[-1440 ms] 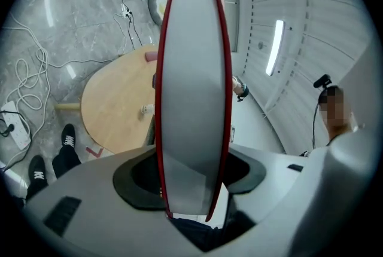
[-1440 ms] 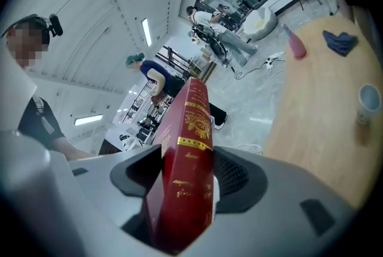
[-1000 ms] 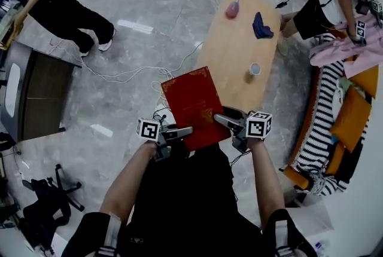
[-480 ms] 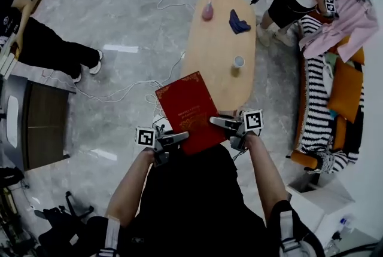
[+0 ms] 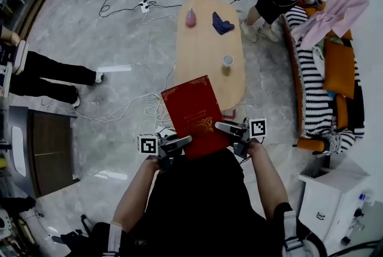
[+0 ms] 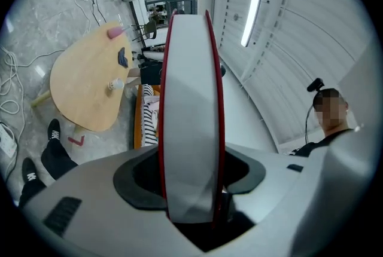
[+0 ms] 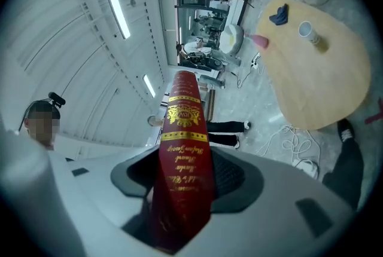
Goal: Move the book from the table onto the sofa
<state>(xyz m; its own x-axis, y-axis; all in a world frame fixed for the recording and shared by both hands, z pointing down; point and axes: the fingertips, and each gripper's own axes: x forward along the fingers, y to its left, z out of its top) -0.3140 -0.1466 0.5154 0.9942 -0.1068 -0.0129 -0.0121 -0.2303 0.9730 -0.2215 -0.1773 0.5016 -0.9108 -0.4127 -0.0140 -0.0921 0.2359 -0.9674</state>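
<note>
Now I hold the red book two-sided for balance: left tongs clamped on its page edge, right tongs just tightening on its spine.

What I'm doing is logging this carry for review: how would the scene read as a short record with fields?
book: red, off the table, held between both grippers
left gripper: jaws clamped on its page edge
right gripper: jaws on its spine, just been closing
table: holds a cup, a blue cloth, a pink bottle
sofa: at the right, book not yet on it
</note>
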